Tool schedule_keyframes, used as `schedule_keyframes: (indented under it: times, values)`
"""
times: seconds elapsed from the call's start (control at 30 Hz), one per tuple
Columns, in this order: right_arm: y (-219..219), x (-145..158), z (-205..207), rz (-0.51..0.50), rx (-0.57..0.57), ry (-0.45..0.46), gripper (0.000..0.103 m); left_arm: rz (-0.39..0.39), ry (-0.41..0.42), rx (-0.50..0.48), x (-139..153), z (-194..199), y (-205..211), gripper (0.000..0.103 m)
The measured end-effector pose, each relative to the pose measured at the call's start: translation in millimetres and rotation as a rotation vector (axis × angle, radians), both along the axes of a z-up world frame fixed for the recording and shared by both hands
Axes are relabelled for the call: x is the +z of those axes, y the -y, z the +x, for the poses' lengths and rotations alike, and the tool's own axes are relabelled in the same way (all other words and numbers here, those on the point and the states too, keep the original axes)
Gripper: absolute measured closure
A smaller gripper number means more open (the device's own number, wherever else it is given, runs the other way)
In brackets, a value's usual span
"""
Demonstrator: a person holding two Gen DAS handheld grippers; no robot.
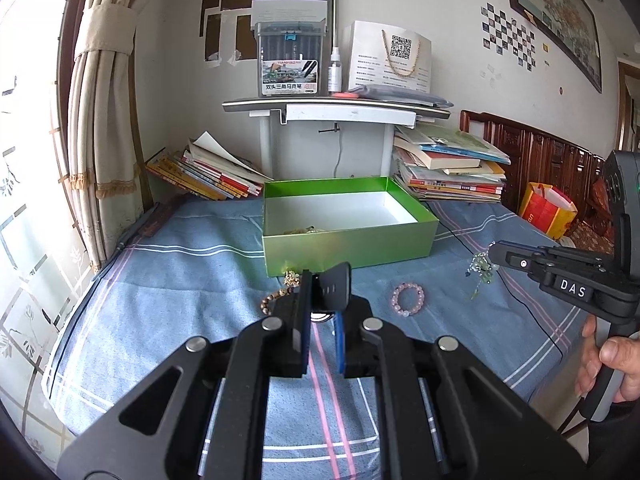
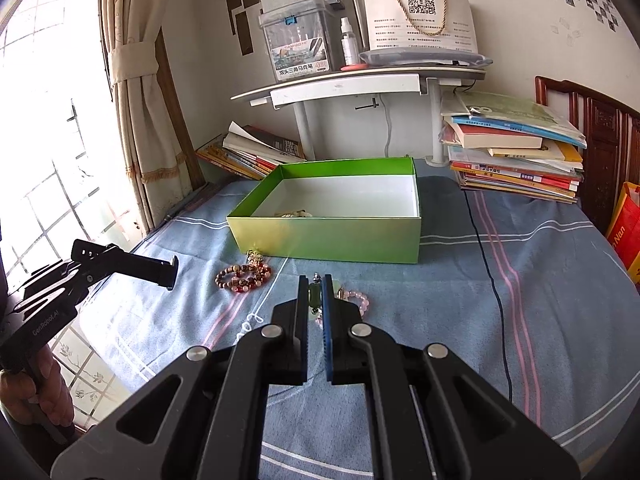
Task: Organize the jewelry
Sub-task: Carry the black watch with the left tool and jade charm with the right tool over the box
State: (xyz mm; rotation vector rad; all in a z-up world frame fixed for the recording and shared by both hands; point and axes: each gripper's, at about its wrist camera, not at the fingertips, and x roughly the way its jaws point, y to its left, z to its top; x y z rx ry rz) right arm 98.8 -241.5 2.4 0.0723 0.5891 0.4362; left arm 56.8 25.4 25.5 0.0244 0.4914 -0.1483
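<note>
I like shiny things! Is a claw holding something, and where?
The right claw pinches the green beaded jewelry near its upper end; the rest dangles. The left claw looks empty.

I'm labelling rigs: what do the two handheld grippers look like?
Both are matte black, with silver round pivot bolts and flat fingers bearing blue pads. The right gripper carries a white "DAS" marking; the left gripper reads "GenRobot.AI" on its body.

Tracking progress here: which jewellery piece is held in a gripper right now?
The green beaded piece, pinched in the right gripper. The pink bracelet and the brown-and-red bracelets lie loose on the bedspread in front of the green box.
</note>
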Motion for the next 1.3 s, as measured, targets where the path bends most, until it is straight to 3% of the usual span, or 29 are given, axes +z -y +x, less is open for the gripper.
schedule_keyframes:
  times: [0.73, 1.03, 1.3]
  values:
    - [5, -6, 20, -0.001, -0.005, -0.015, 0.097, 0.012, -0.034, -0.007, -7, 25, 9, 0.093]
    - [-3, -4, 64, 0.001, 0.004, -0.016, 0.097, 0.026, -0.027, -0.003, 4, 78, 16, 0.093]
    - [-5, -2, 126, 0.014, -0.013, -0.018, 0.097, 0.015, -0.038, -0.002, 10, 153, 18, 0.093]
